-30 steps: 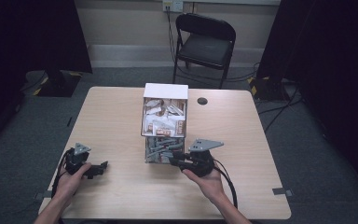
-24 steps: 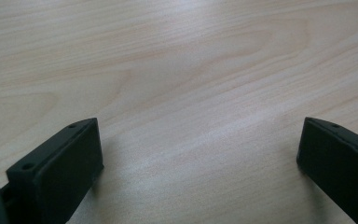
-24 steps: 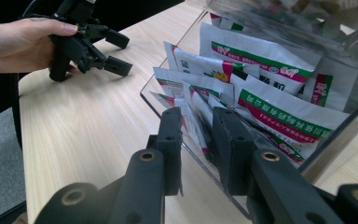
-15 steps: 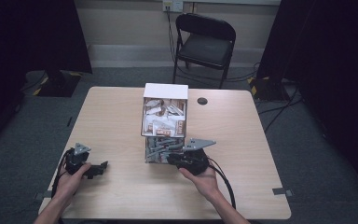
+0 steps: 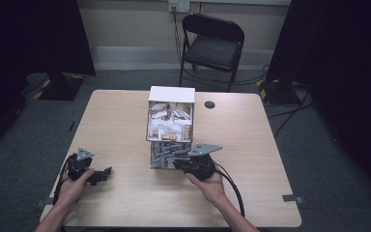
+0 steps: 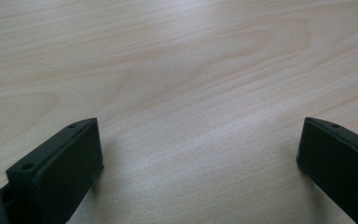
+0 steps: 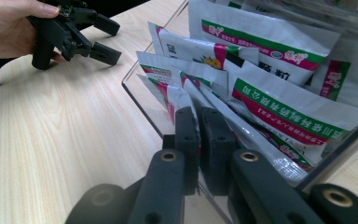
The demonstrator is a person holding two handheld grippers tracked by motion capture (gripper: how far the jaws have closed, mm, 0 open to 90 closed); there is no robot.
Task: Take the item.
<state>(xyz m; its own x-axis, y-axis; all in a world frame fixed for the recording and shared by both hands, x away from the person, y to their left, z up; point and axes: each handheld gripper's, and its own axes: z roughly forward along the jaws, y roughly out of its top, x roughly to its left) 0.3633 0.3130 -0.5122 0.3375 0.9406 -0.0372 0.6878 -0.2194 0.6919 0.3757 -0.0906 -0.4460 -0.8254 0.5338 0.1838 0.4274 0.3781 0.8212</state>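
A clear box (image 5: 155,145) stands mid-table, packed with printed sachets (image 5: 170,123) under a white top (image 5: 171,94). My right gripper (image 5: 175,162) is at the box's lower front opening. In the right gripper view its jaws are in the clear box (image 7: 147,95), and my right gripper (image 7: 200,140) is shut on the edge of a white, green and red sachet (image 7: 242,130). My left gripper (image 5: 107,172) rests on the table (image 5: 251,193) near the front left corner. Its jaws stand wide apart over bare wood, so my left gripper (image 6: 200,154) is open and holds nothing. The left gripper (image 7: 107,39) also appears far off in the right gripper view, in a hand.
A small black round cap (image 5: 209,104) sits in the tabletop right of the box. A black folding chair (image 5: 212,43) stands beyond the table's far edge. Cables trail from both grippers toward the table's front edge.
My right gripper has shifted left, closer into the front of the clear box. The left gripper and hand have stayed where they were.
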